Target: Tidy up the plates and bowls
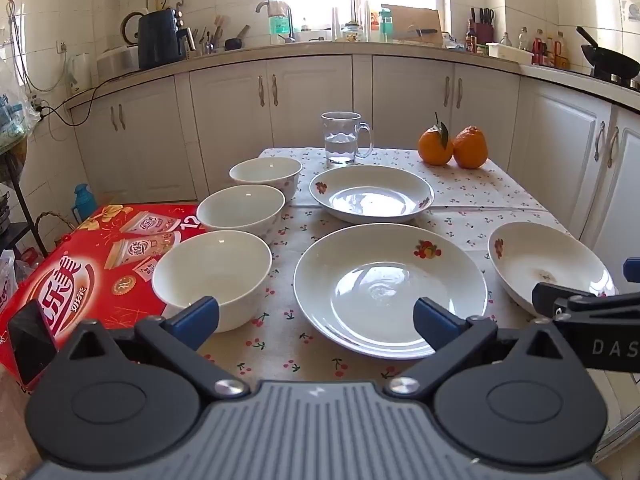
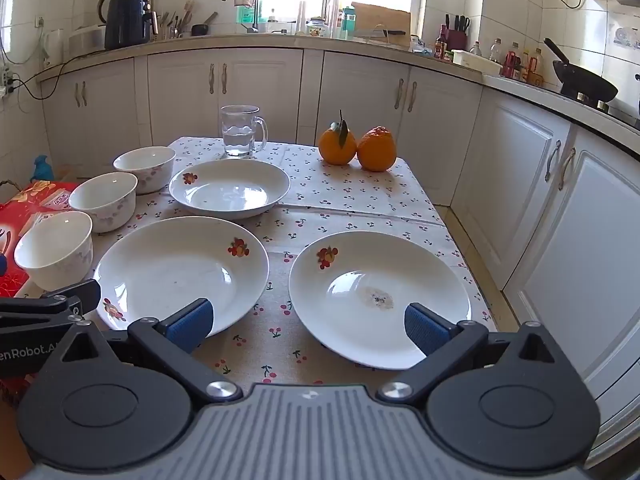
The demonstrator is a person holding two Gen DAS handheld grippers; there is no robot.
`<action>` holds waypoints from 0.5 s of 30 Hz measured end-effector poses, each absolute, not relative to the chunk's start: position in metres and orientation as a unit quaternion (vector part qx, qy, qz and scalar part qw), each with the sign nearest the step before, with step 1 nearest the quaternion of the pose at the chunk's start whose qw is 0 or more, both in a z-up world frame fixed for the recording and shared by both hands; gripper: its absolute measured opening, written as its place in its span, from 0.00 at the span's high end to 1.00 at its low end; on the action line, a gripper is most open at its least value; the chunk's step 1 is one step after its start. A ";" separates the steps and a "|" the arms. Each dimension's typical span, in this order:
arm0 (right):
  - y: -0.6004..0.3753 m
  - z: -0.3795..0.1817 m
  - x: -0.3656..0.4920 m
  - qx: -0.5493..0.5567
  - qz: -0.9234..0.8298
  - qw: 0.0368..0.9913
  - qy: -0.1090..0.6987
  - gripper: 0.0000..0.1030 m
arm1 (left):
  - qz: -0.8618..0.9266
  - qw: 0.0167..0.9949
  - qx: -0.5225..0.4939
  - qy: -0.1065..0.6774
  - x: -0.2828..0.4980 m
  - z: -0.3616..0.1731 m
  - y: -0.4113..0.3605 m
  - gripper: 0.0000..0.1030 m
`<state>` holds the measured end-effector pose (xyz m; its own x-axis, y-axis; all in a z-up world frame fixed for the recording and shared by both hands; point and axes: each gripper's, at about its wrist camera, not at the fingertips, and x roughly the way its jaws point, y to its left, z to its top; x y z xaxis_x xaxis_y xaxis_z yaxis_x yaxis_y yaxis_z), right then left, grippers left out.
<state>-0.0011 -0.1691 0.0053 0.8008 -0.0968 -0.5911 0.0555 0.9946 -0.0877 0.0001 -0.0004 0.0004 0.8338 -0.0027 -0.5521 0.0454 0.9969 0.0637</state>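
Left wrist view: near rim of the middle plate hidden behind the right blue pad of the left gripper; front base of the nearest bowl covered by the other pad. Right-hand plate partly masked by the black finger of the right gripper, its tips not visible here. Red carton cut by the left edge, its print only partly legible. Right wrist view: near rim of the stained plate hidden behind a blue pad. Bottles on the counter too small to identify. Wok clipped near the right edge.
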 end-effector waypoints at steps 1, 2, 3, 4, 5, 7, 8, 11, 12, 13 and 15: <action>-0.169 0.005 -0.001 -0.035 -0.041 0.947 0.315 0.00 | -0.012 0.957 0.039 0.286 0.000 0.001 -0.001 0.00; -0.169 0.005 -0.001 -0.035 -0.041 0.947 0.316 0.00 | -0.011 0.958 0.040 0.285 -0.001 0.001 -0.002 0.00; -0.170 0.005 -0.001 -0.035 -0.042 0.947 0.315 0.00 | -0.011 0.958 0.042 0.283 -0.002 0.002 -0.003 0.00; -0.170 0.004 -0.001 -0.035 -0.042 0.947 0.316 0.00 | -0.010 0.958 0.040 0.284 0.000 -0.001 0.000 0.00; -0.170 0.004 -0.001 -0.036 -0.042 0.947 0.317 0.00 | -0.010 0.958 0.039 0.284 0.000 -0.002 -0.001 0.00; -0.168 0.007 -0.001 -0.036 -0.042 0.947 0.316 0.00 | -0.010 0.958 0.041 0.284 0.000 -0.003 -0.002 0.00; -0.168 0.006 0.000 -0.036 -0.042 0.947 0.316 0.00 | -0.009 0.958 0.039 0.285 -0.001 -0.005 -0.003 0.00; -0.167 0.006 -0.001 -0.037 -0.042 0.948 0.314 0.00 | -0.011 0.956 0.033 0.290 0.001 -0.001 0.001 0.00; -0.168 0.006 0.000 -0.036 -0.042 0.948 0.314 0.00 | -0.011 0.956 0.033 0.290 0.001 -0.002 0.001 0.00; -0.167 0.006 0.001 -0.036 -0.042 0.948 0.314 0.00 | -0.011 0.956 0.033 0.290 0.001 -0.002 0.001 0.00; -0.164 0.007 0.003 -0.036 -0.043 0.948 0.314 0.00 | -0.011 0.956 0.034 0.292 0.002 -0.002 0.001 0.00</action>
<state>0.0027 -0.1642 0.0065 0.7998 -0.1034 -0.5913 0.0578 0.9937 -0.0955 0.0020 0.0009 -0.0021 0.8297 -0.0006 -0.5582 0.0397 0.9975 0.0579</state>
